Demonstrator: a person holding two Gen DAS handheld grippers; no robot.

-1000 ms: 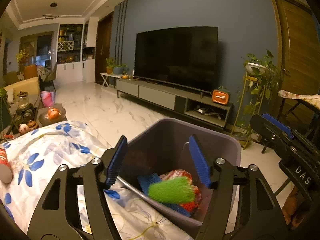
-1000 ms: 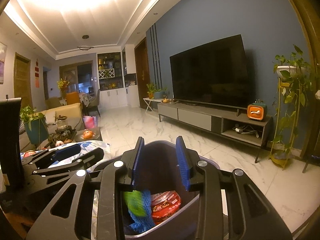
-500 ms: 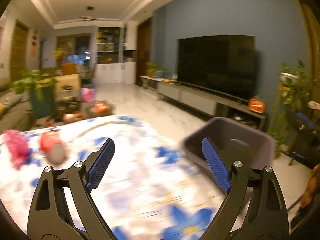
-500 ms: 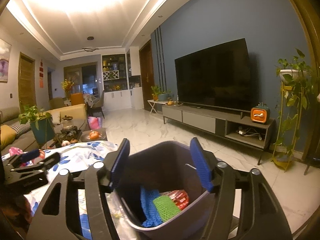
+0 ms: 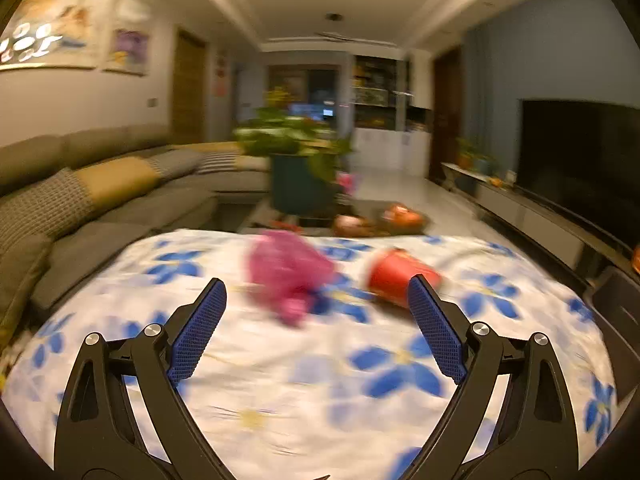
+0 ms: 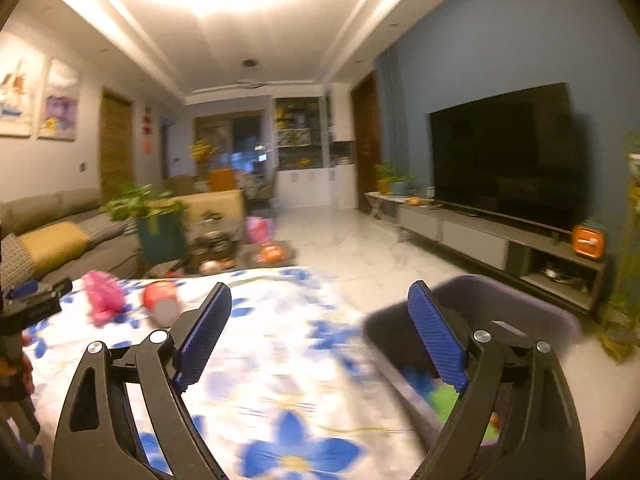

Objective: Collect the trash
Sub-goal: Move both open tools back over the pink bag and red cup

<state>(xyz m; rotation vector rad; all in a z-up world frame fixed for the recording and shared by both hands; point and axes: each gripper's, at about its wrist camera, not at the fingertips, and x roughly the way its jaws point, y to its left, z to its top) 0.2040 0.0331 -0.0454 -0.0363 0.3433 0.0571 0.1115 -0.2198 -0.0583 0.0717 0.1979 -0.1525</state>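
My left tool [image 5: 316, 312] is spread wide over the flowered cloth on the table [image 5: 304, 376], with nothing between its blue pads [image 5: 198, 334]. Ahead of it lie two pieces of trash, both blurred — a pink crumpled piece [image 5: 286, 270] and, just to its right, a red cup [image 5: 400, 276] on its side. My right tool [image 6: 320, 320] is also spread wide and empty, pointing past the table's right edge. There the grey bin [image 6: 516, 312] stands beside the table, with something green [image 6: 444, 398] inside it, too blurred to name. From the right wrist view the pink piece and the cup sit far left, near my left tool.
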